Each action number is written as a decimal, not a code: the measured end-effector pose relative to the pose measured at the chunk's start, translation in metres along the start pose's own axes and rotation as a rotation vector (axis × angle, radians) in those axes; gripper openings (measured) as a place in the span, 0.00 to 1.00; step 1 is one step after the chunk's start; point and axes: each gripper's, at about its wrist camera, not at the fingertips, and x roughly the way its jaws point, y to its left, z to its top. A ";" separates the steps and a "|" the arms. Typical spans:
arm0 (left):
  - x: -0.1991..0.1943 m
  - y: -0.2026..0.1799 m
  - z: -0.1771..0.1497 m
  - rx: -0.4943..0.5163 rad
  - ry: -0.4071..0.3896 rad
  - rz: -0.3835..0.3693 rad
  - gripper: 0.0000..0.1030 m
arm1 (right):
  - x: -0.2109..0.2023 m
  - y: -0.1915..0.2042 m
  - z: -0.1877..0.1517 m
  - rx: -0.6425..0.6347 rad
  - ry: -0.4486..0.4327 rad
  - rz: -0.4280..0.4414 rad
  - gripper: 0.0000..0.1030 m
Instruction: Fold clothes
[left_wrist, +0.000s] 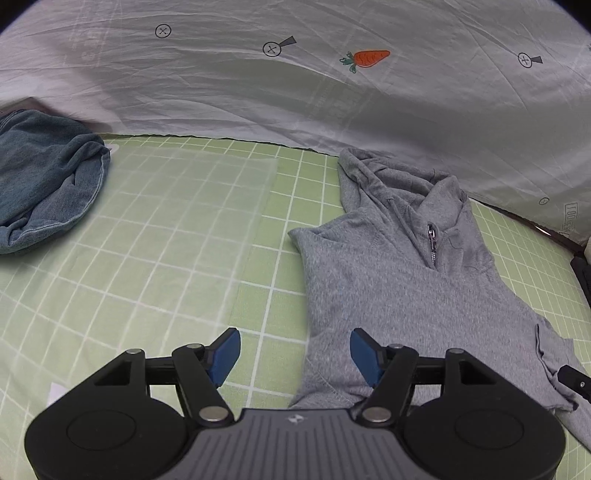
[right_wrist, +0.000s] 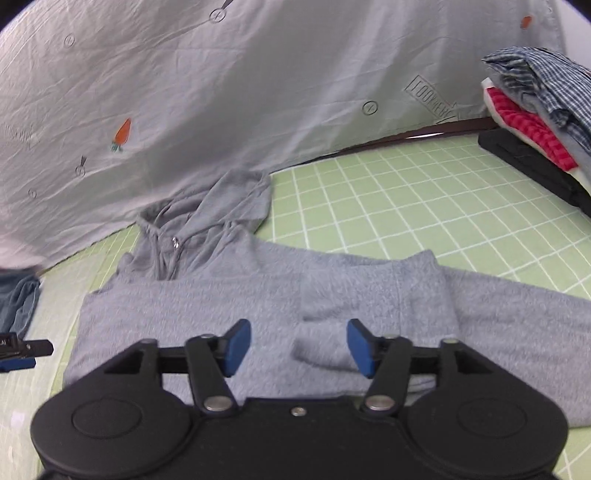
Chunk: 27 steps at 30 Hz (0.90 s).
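A grey zip hoodie lies on the green grid mat, hood toward the white sheet, sleeves folded across its body. My left gripper stands open above the hoodie's left edge, with nothing between its blue pads. In the right wrist view the same hoodie spreads out below, a folded sleeve lying over the body. My right gripper hangs open over that sleeve, holding nothing. The other gripper's tip shows at the left edge.
A crumpled blue denim garment lies at the mat's left. A white sheet with a carrot print rises behind the mat. At the right, a pile of plaid and red clothes sits on a black object.
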 end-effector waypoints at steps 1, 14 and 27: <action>-0.005 -0.002 -0.001 0.011 -0.009 0.002 0.74 | -0.005 0.004 -0.004 -0.027 -0.006 -0.021 0.78; -0.024 -0.082 -0.031 0.118 -0.029 -0.088 0.91 | -0.059 -0.087 -0.045 0.043 -0.045 -0.261 1.00; 0.036 -0.194 -0.003 0.279 0.007 -0.195 0.88 | -0.018 -0.187 -0.016 0.135 -0.033 -0.390 1.00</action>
